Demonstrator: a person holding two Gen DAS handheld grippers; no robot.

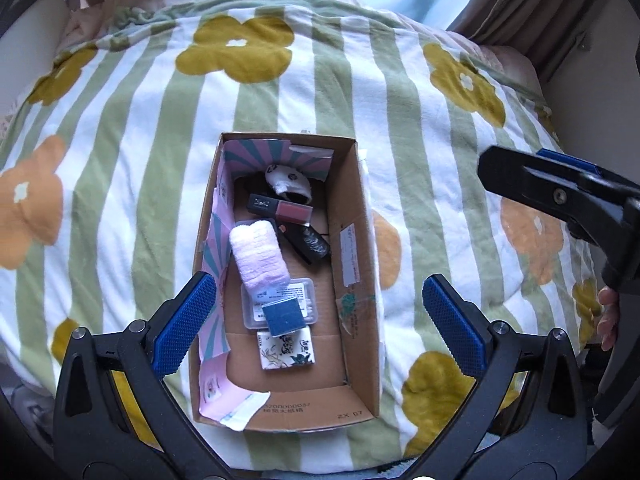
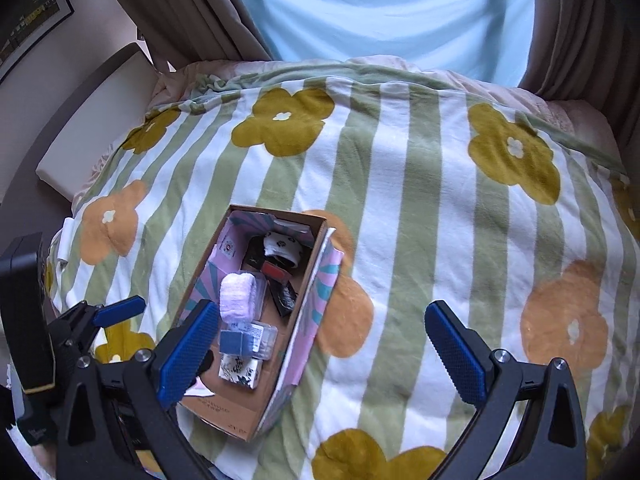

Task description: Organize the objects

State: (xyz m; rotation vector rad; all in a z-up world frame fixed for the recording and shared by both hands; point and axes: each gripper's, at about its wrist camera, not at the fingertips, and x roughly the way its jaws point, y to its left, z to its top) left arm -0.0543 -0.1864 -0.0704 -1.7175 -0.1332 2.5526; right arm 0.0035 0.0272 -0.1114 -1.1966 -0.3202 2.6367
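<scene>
An open cardboard box (image 1: 356, 240) (image 2: 294, 332) lies on a flowered, striped blanket (image 1: 120, 184) (image 2: 420, 200). Inside lie a rolled pink towel (image 1: 260, 254) (image 2: 238, 296), a small blue box (image 1: 283, 316) (image 2: 233, 341) on a clear plastic case (image 1: 308, 288), a printed tissue pack (image 1: 285, 348) (image 2: 239, 370), a lip gloss tube (image 1: 280, 207), a black packet (image 1: 310, 242) and a black-and-white rolled sock (image 1: 288, 182) (image 2: 280, 250). My left gripper (image 1: 320, 324) hovers open above the box's near end. My right gripper (image 2: 324, 352) is open over the blanket, just right of the box.
Curtains (image 2: 192, 12) and a pale blue window drape (image 2: 380, 8) hang behind the bed. A white ledge (image 2: 96, 120) runs along the left. The right gripper's body (image 1: 568, 200) shows at the left wrist view's right edge, with a hand (image 1: 610, 316) below it.
</scene>
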